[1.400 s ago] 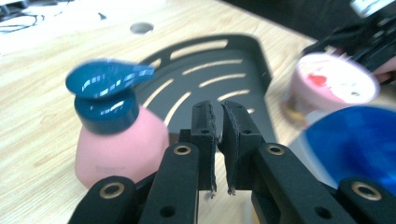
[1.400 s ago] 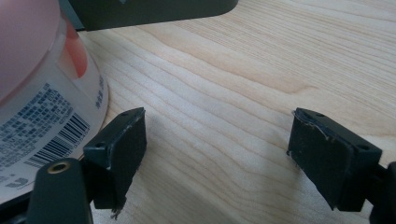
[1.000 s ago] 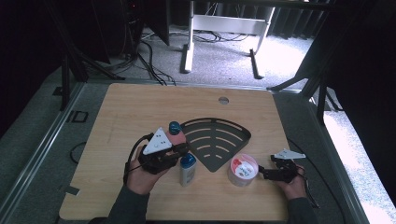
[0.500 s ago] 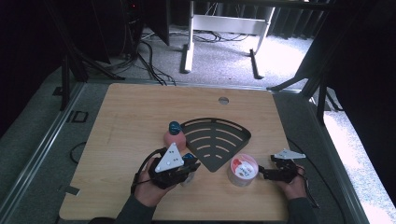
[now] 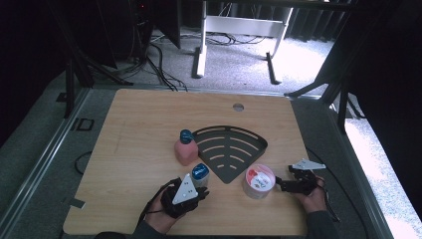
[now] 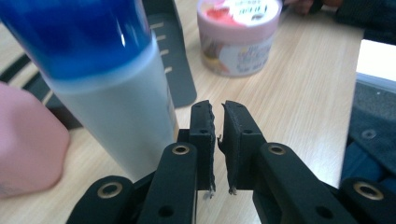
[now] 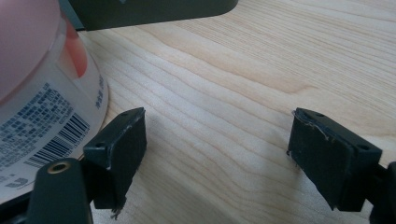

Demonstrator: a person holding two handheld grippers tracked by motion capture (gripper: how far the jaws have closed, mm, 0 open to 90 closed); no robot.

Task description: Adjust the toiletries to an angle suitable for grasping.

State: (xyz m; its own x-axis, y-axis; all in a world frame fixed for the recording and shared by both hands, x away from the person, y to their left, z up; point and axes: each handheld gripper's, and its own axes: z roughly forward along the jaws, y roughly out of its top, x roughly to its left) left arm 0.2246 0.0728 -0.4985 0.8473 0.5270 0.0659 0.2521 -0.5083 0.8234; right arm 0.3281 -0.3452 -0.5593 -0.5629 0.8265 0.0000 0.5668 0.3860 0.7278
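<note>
A pink bottle (image 5: 185,150) with a blue cap stands on the table beside a dark fan-shaped tray (image 5: 251,143). In front of it stands a white bottle (image 5: 200,173) with a blue cap. My left gripper (image 5: 203,191) sits low just in front of that bottle. In the left gripper view the white bottle (image 6: 116,107) is left of the gripper (image 6: 218,109), outside the jaws. Those jaws have just been closing and stand almost together with nothing between them. My right gripper (image 5: 284,185) rests open beside a pink-lidded tub (image 5: 259,180), which lies outside its left jaw (image 7: 42,107).
The wooden table (image 5: 149,114) has a round hole (image 5: 238,106) near its far edge. The dark tray (image 6: 180,70) lies between the bottles and the tub (image 6: 238,32). Cables trail from both grippers over the near edge.
My left gripper has drawn back from the pink bottle toward the near edge and sunk lower; the pink bottle now stands free. The right gripper has not moved.
</note>
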